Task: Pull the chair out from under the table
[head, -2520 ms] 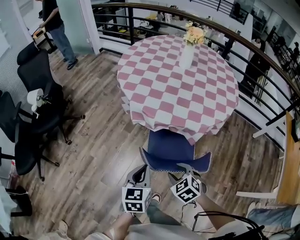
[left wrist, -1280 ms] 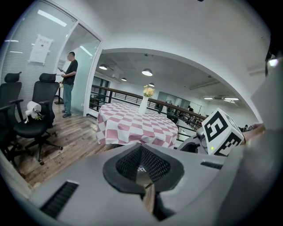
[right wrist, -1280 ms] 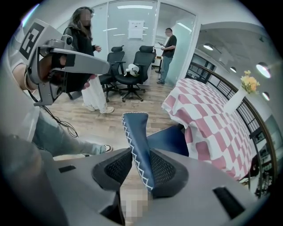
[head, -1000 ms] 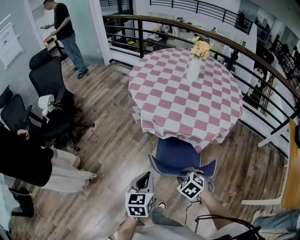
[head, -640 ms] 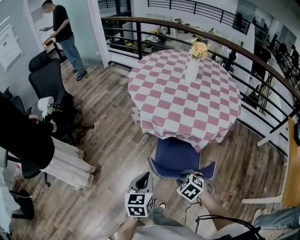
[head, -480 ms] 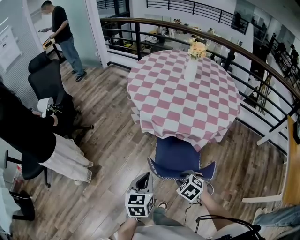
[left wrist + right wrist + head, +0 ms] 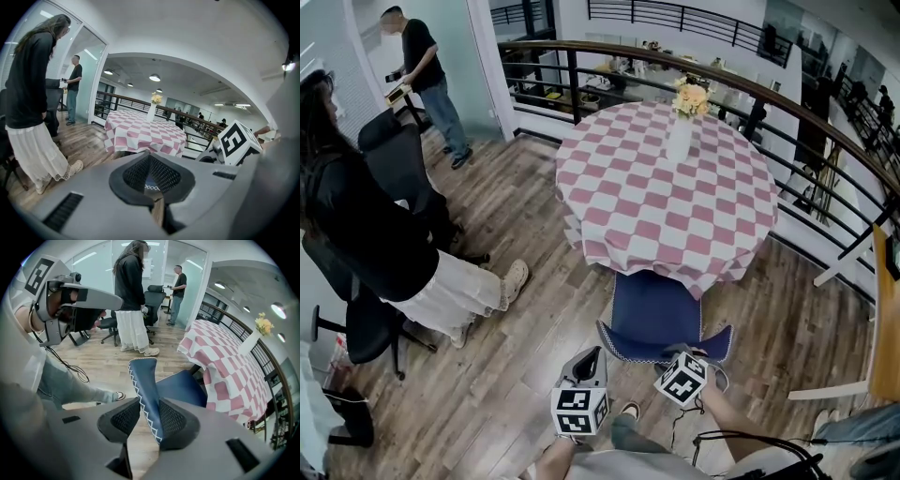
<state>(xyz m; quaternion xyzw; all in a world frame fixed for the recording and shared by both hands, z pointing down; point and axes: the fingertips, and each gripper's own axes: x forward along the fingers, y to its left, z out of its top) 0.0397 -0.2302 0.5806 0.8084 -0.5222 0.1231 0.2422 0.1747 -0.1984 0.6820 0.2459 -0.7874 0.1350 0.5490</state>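
Right gripper point(image 7: 678, 352) points steeply down onto the top edge of the chair point(image 7: 656, 305). Its pads are closed on the blue backrest point(image 7: 143, 380), which stands between them with its white zigzag stitching in plain sight. The person's right forearm point(image 7: 727, 412) reaches in from the lower right behind the marker cube.

Left gripper point(image 7: 589, 356) hangs just beside the backrest's left corner, tilted only a little downward and facing the bench. Its jaws are together with nothing in them point(image 7: 151, 173).

The chair stands on the wood floor point(image 7: 525, 375) at the near side of the round bench point(image 7: 609, 216), backrest toward the person. The far edge of the seat point(image 7: 183, 387) lies under the hanging pink-and-white checked cloth point(image 7: 675, 187), and the rest of the seat is in the open.

A white vase point(image 7: 680, 136) of yellow flowers point(image 7: 692, 97) stands near the far side of the bench. A curved dark railing point(image 7: 787, 103) runs behind it.

On the left a person in a black top point(image 7: 384, 234) and pale skirt stands by black office chairs point(image 7: 394, 155). A second person point(image 7: 422, 75) stands farther back.
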